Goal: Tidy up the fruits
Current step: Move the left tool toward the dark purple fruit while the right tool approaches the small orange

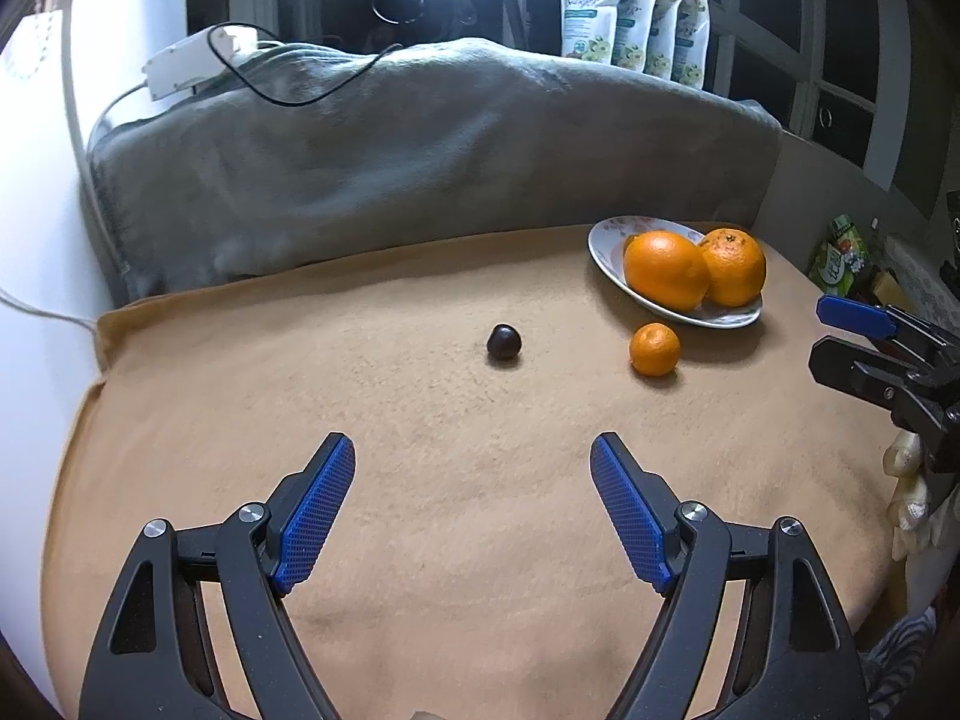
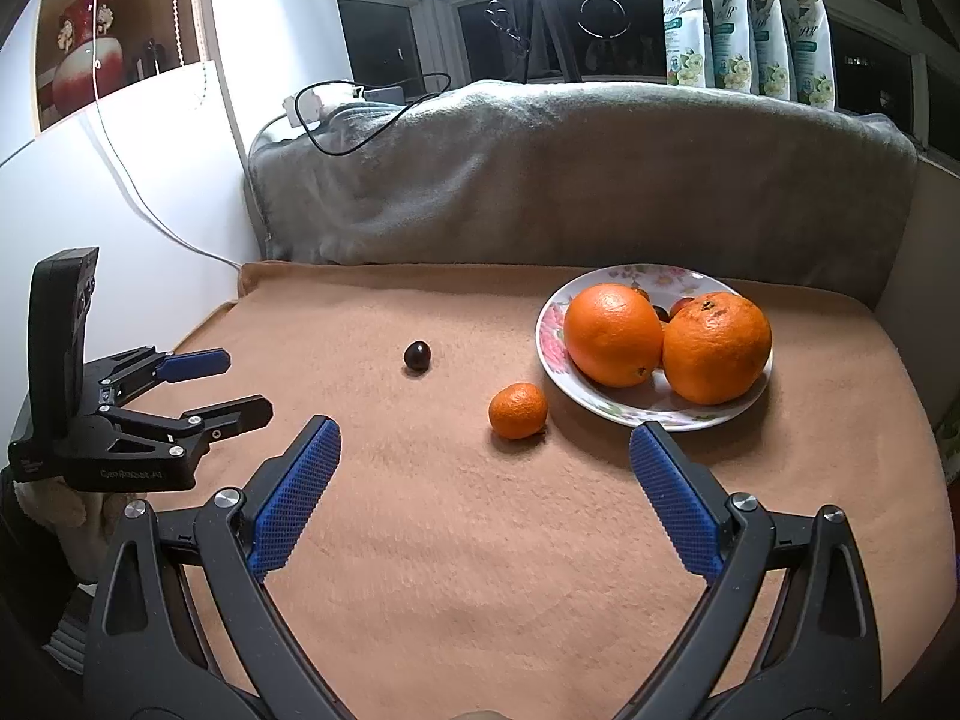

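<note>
Ahead at twelve o'clock, a dark fruit (image 1: 503,341) lies on my tan-blanketed desk (image 1: 420,510); mandarin (image 1: 654,349) and plate (image 1: 606,252) of oranges (image 1: 666,270) at two. Left claw (image 1: 473,480) and right claw (image 2: 485,462) gape, released, holding nothing.

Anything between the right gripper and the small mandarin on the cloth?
Nothing visible. The right gripper is open and empty, with bare cloth up to the small mandarin. The plate sits just beyond it, apparently not touching.

Dark windows (image 2: 390,30), grey blanket (image 2: 570,180), white wall (image 2: 120,210)
</note>
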Available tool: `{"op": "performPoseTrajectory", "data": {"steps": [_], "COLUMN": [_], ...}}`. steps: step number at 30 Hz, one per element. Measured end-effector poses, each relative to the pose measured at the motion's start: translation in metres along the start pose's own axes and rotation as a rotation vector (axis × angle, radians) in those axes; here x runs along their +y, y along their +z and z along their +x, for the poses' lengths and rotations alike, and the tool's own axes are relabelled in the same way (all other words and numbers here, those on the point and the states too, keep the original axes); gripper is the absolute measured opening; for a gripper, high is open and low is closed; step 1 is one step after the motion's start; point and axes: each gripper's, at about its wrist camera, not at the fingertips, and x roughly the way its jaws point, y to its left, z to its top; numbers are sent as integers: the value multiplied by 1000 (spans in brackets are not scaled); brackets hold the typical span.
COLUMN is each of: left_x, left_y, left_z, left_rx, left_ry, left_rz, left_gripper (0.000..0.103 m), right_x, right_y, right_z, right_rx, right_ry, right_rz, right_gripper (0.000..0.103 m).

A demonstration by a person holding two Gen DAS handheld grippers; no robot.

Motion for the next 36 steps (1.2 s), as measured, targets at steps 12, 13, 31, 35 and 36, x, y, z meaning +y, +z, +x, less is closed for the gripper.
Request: {"op": "performPoseTrajectory", "data": {"steps": [12,13,31,35,36], "left_x": [12,12,9,8,8], "left_y": [15,16,50,53,54], "left_z": [30,33,108,120,121], "left_rx": [16,19,135,149,150], "left_ry": [-82,-83,-204,-206,-206], "left_rz": [-39,-37,-28,-26,-23], "left_gripper": [81,81,46,44,44], "right_x": [-5,-6,-21,-21,-22], "right_y": [-1,-1,-2,-1,-1], "right_z": [29,32,90,98,99], "right_rx": [42,47,191,205,209], "right_ry": [5,7,1,-13,-14], "right_rz": [71,75,158,162,166], "right_gripper": [99,99,56,54,52]}}
